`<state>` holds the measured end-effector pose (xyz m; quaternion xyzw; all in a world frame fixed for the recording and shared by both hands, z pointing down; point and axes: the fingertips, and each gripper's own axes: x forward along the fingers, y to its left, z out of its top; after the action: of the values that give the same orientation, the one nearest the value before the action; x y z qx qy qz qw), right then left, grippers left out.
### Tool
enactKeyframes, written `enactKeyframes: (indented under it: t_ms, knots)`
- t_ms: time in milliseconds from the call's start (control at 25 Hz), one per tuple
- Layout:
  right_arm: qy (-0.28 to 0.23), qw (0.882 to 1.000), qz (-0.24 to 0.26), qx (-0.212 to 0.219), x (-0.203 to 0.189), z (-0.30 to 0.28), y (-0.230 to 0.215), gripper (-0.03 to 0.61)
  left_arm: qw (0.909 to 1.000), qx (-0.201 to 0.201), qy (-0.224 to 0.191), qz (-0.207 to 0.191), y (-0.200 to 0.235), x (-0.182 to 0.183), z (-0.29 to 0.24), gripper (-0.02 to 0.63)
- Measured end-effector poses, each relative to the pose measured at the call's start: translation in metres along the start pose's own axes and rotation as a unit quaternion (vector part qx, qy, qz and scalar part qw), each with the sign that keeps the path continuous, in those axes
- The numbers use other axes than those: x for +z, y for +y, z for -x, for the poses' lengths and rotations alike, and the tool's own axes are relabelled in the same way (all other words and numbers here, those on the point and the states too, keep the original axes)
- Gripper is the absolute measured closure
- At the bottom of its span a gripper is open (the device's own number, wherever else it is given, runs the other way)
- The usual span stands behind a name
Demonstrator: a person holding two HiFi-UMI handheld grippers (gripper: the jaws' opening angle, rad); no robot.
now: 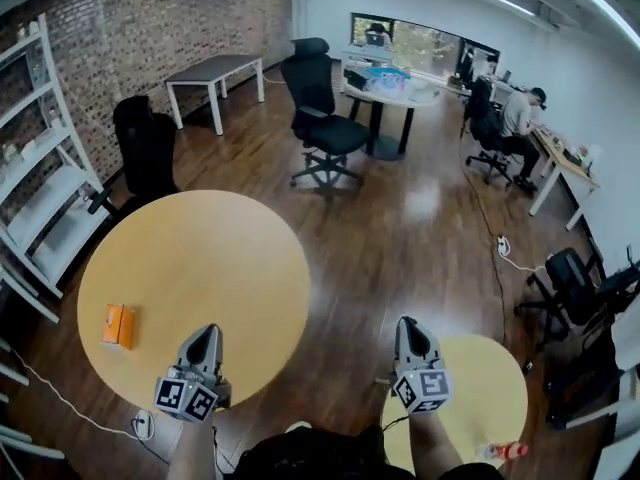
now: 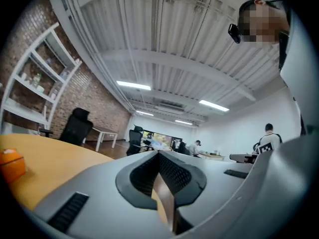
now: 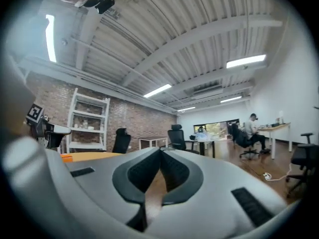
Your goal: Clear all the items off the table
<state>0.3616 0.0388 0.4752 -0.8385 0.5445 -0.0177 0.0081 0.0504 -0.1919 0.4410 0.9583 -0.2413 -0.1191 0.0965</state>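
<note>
Wood floor and a brick wall frame a round yellow table (image 1: pixel 200 258) that bears one orange box (image 1: pixel 119 325) near its left edge. A white shelf (image 1: pixel 40 198) stands beside the table, and black chairs (image 1: pixel 320 108) stand beyond it. The left gripper (image 1: pixel 204 333) shows over the table's near edge, to the right of the box and apart from it, with its jaws closed together on nothing. The right gripper (image 1: pixel 410 324) hangs over the floor between this table and a small table (image 1: pixel 490 388), its jaws likewise pressed together and empty. A bottle (image 1: pixel 500 451) lies on the small table. A person (image 1: pixel 518 118) sits at a far desk.
</note>
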Motion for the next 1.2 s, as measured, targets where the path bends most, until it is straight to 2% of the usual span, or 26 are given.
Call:
enactKeyframes:
  t_ms: [120, 200, 280, 400, 520, 600, 720, 800, 1040, 1200]
  knots:
    - [0.004, 0.995, 0.013, 0.096, 0.007, -0.048, 0.055, 0.574, 0.9972, 0.069, -0.02, -0.022, 0.016, 0.021, 0.043, 0.614]
    - [-0.009, 0.987, 0.012, 0.161, 0.016, -0.068, 0.1, 0.574, 0.9923, 0.115, -0.035, -0.031, 0.025, 0.034, 0.076, 0.614]
    - [-0.02, 0.974, 0.008, 0.226, 0.019, -0.079, 0.145, 0.574, 0.9858, 0.156, -0.045, -0.042, 0.031, 0.042, 0.109, 0.614]
    - [-0.008, 0.948, 0.014, 0.317, 0.007, -0.077, 0.207, 0.574, 0.9729, 0.22, -0.049, -0.051, 0.04, 0.04, 0.159, 0.614]
    - [0.005, 0.929, 0.029, 0.369, -0.006, -0.069, 0.246, 0.574, 0.9621, 0.262, -0.06, -0.046, 0.047, 0.039, 0.196, 0.614]
    - [0.013, 0.923, 0.027, 0.383, -0.009, -0.069, 0.262, 0.574, 0.9581, 0.275, -0.065, -0.048, 0.05, 0.042, 0.208, 0.614]
    - [0.022, 0.922, 0.028, 0.385, -0.014, -0.072, 0.277, 0.574, 0.9558, 0.283, -0.065, -0.047, 0.064, 0.042, 0.219, 0.614]
    - [0.026, 0.924, 0.031, 0.38, -0.013, -0.078, 0.284, 0.574, 0.9561, 0.282, -0.068, -0.042, 0.08, 0.043, 0.222, 0.614]
    - [0.02, 0.94, -0.021, 0.34, 0.003, -0.128, 0.329, 0.574, 0.9609, 0.262, -0.076, -0.049, 0.152, 0.061, 0.218, 0.614]
    - [0.026, 0.938, -0.011, 0.345, -0.007, -0.149, 0.388, 0.574, 0.9627, 0.253, -0.075, -0.059, 0.207, 0.072, 0.227, 0.614]
